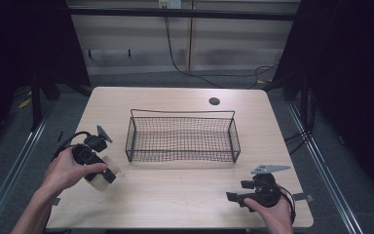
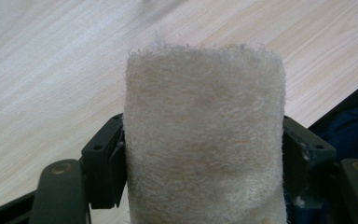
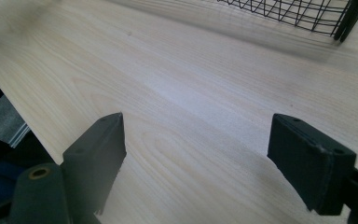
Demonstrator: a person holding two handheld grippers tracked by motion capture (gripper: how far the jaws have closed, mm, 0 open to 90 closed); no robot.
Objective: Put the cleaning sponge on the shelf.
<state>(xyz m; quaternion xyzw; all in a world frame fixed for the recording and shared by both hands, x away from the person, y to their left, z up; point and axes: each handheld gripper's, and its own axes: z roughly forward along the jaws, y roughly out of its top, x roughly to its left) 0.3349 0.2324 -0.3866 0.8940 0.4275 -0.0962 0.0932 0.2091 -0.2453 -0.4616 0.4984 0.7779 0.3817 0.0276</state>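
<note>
Near the desk's [image 1: 185, 195] left edge, your left hand [image 1: 68, 168] holds the left gripper [image 1: 108, 175], its jaws clamped on a pale, fuzzy felt roll [image 2: 204, 140] — one black pad pressing each side of it, the roll standing up between them in the left gripper view, over bare wood close to the front-left corner. At the middle of the desk sits a black wire basket [image 1: 182, 139], nothing visible inside it. By the front-right corner, your right hand [image 1: 272, 212] holds the right gripper [image 3: 196, 135] low over the wood — its jaws spread wide apart with nothing between them, the basket's corner just ahead.
</note>
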